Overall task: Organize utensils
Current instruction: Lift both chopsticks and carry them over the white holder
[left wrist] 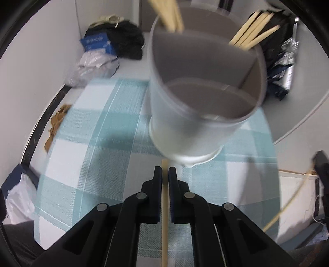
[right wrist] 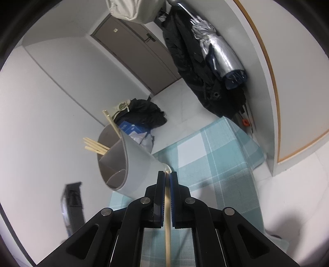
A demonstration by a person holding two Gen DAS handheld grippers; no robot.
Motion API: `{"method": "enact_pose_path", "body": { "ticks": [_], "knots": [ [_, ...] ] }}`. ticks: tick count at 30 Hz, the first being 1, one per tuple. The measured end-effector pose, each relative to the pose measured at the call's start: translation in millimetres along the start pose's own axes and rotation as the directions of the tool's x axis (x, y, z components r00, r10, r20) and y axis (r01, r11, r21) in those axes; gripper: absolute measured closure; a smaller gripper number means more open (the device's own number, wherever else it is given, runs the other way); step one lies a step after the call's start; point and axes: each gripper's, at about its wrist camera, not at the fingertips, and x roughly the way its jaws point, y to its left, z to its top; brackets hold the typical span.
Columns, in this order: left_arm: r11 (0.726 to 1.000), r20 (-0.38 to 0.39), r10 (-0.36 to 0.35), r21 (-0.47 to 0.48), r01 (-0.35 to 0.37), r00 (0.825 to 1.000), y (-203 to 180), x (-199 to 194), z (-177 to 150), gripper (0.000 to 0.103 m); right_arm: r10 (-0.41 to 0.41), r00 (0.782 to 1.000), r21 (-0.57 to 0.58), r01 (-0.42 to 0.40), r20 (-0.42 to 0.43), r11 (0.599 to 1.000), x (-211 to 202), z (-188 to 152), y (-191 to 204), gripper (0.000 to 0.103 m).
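A grey utensil holder (left wrist: 185, 127), round and split by inner dividers into compartments, stood on a teal-and-white checked cloth (left wrist: 86, 131), just ahead of both grippers. In the left wrist view two bundles of wooden chopsticks leaned out of it: one bundle (left wrist: 254, 30) at the far right compartment and another (left wrist: 170, 14) at the far left rim, while the large near compartment looked bare inside. The left gripper (left wrist: 165, 171) was clenched on a single chopstick (left wrist: 164, 215), which ran straight between its pads with its tip poking out just short of the holder's white base. In the right wrist view the holder (right wrist: 133, 162) appeared tilted by the lens, to the left of the fingers, and the right gripper (right wrist: 167, 175) was likewise clamped on its own chopstick (right wrist: 168, 221), the tip close to the holder's base. Whether either tip touched the holder could not be told. Beyond the cloth, on the pale floor, lay a heap of dark clothing (left wrist: 125, 41) with a blue packet (left wrist: 96, 43) and a plastic bag (left wrist: 94, 65) beside it. Farther off, dark coats (right wrist: 193, 61) and a silver folded umbrella (right wrist: 222, 51) hung near a grey door (right wrist: 133, 49).
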Motion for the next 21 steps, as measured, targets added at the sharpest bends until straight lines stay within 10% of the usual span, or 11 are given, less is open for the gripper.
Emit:
{"method": "enact_pose_path", "body": {
  "ticks": [21],
  "knots": [
    [0.983, 0.270, -0.180, 0.087, 0.162, 0.946, 5.0, -93.1, 2.6, 0.101, 0.022, 0.995, -0.261, 0.005, 0.100, 0.965, -31.4, -31.3, 67.4, 0.099]
  ]
}}
